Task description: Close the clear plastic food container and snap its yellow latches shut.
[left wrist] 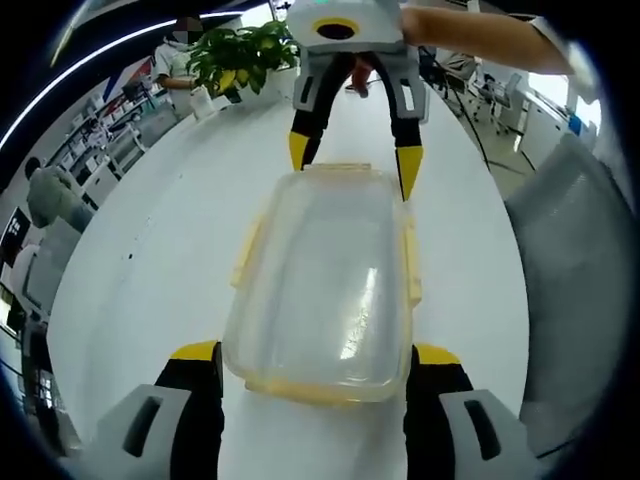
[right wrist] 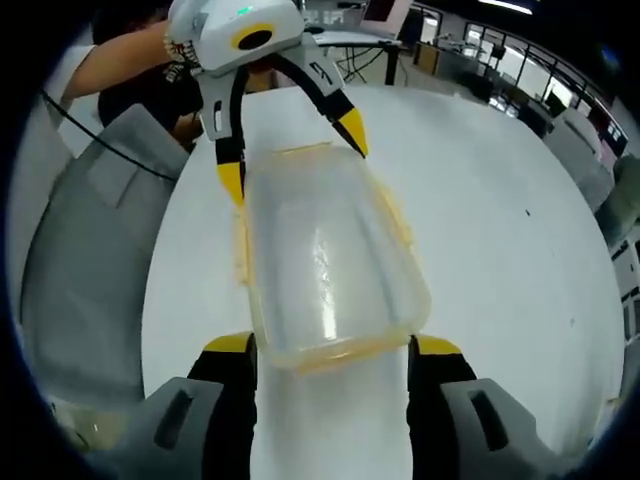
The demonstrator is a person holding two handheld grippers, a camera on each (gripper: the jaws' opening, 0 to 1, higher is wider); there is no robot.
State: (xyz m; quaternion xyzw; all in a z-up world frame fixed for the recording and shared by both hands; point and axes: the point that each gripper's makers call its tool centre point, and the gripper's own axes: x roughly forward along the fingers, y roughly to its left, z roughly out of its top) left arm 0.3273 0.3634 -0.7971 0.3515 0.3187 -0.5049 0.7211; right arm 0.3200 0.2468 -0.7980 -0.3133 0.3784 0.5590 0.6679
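Clear container (left wrist: 322, 290) sits mid white table (left wrist: 150, 290), lid on, yellow latches (left wrist: 411, 262) on the long sides looking unsnapped. Left gripper (left wrist: 312, 362) and right gripper (right wrist: 332, 352) face each other at opp. short ends, jaws wide, straddling the corners w/o clamping, prob. to pin it steady. Plant (left wrist: 243, 52) at far end.

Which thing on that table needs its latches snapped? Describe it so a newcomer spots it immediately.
On the long white table, between the left gripper and the right gripper, which face each other at its two ends, lies the clear plastic container. It is rectangular and see-through, with yellow latches along its edges.
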